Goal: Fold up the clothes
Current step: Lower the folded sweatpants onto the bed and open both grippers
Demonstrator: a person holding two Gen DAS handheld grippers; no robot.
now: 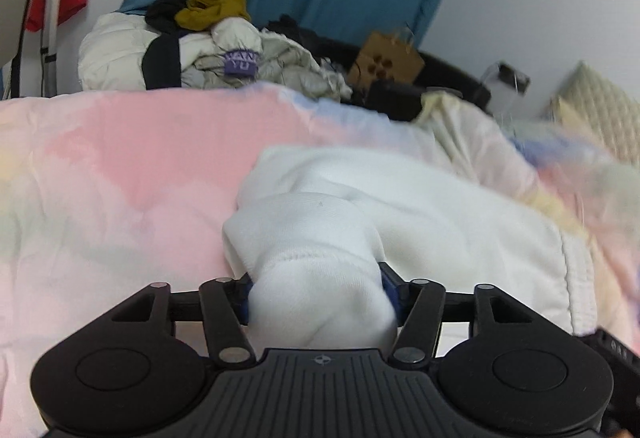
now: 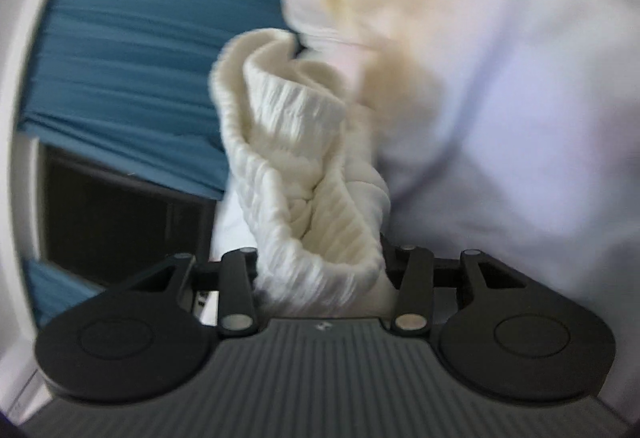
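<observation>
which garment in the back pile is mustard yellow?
The crumpled mustard garment topping the pile, beside a black garment; the puffy jackets beneath it are off-white.

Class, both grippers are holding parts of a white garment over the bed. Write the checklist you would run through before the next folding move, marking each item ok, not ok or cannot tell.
1. Left gripper shut on the white garment: ok, fabric is bunched between its blue pads.
2. Right gripper shut on the ribbed cuff: ok, the cuff is pinched between the fingers.
3. Garment lying flat on the pink quilt: not ok, it is humped and creased.
4. Ribbed cuff straight: not ok, it is twisted and rolled.
5. Both grippers holding the same garment: cannot tell, no view shows both.
6. Landing area separate from the clothes pile: ok, the pile sits at the far side.
</observation>
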